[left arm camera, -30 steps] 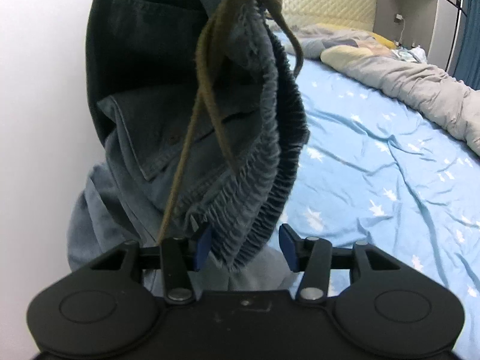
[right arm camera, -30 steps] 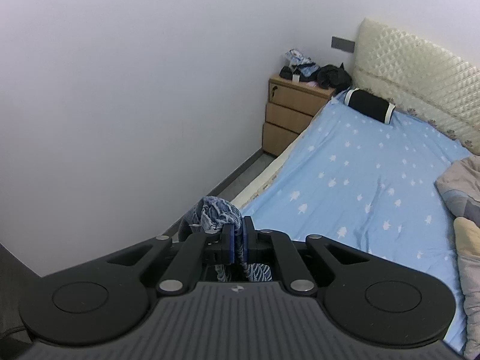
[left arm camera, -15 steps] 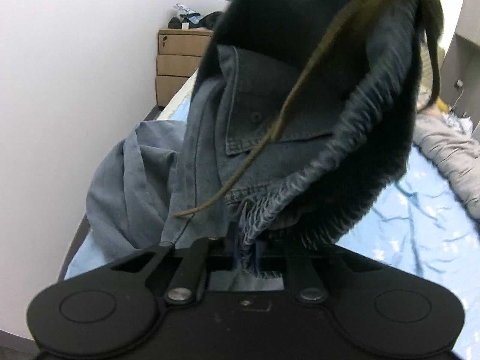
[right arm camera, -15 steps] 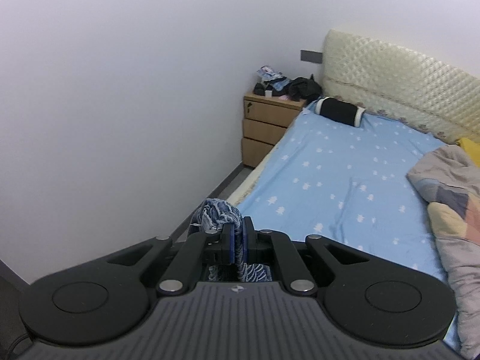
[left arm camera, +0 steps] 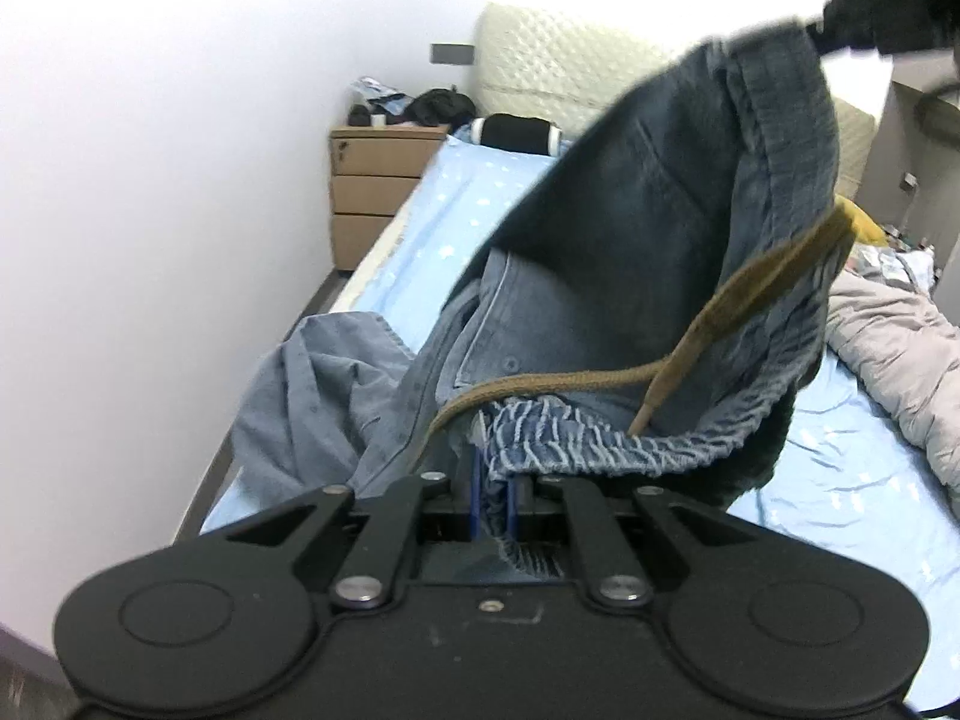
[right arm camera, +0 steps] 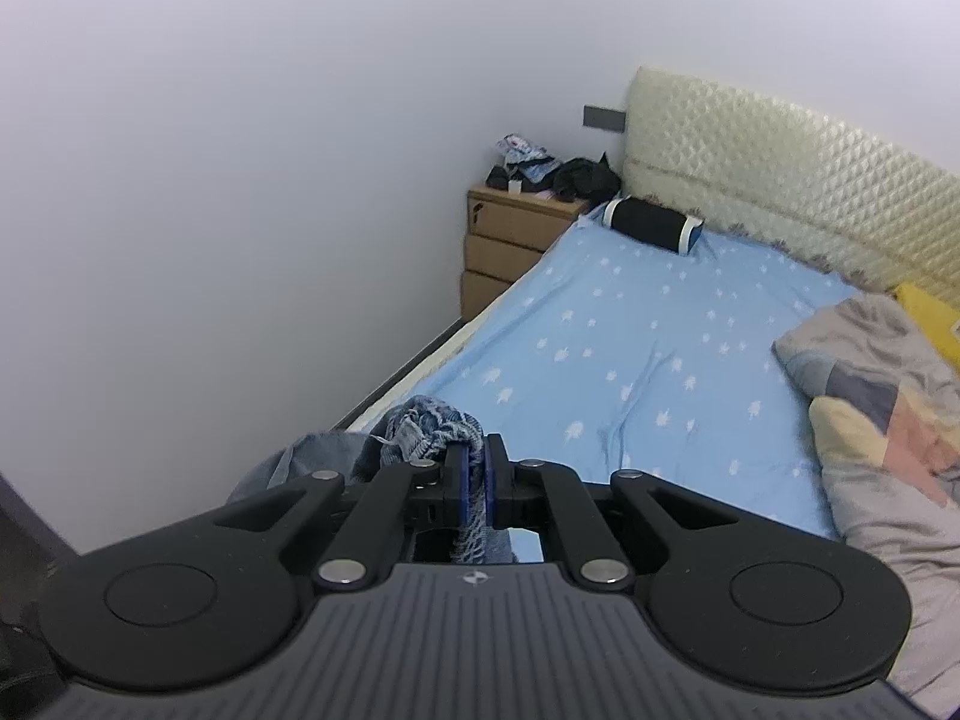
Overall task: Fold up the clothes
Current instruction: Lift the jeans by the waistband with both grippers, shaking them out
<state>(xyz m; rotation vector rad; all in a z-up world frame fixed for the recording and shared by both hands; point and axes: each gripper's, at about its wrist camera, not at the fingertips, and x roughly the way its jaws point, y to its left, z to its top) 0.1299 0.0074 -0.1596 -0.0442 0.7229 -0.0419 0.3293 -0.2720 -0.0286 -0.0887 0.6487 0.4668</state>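
The left gripper (left arm camera: 493, 501) is clenched on the elastic waistband (left arm camera: 576, 435) of a pair of denim trousers (left arm camera: 636, 252): its two blue pads are drawn together with the gathered, pale-striped band pinched between them. From that grip the waistband runs up and to the right to a dark shape at the top right corner of the left wrist view, too blurred to identify. One brown drawstring (left arm camera: 738, 300) loops across the open waist. The rest of the trousers hangs down in front of the gripper, and a lighter blue-grey fold (left arm camera: 318, 396) lies bunched at the near left edge of the bed.

The right gripper (right arm camera: 474, 483) is likewise clamped tight, grasping a bunched piece of the same striped waistband (right arm camera: 429, 423), which sticks up just beyond its fingertips.

Past both grippers lies one bed (right arm camera: 648, 360) with a light blue sheet printed with white stars. At its head, against the quilted cream headboard (right arm camera: 798, 180), rests one black bolster with white ends (right arm camera: 651, 225). Along the right edge of the bed a grey and patchwork quilt (right arm camera: 888, 420) is heaped, with a yellow cushion (right arm camera: 933, 318) behind it. Beside the top left corner of the bed stands one wooden nightstand (right arm camera: 510, 240) with three drawers, all shut; dark cloth and small items too far off to identify are piled on its top.
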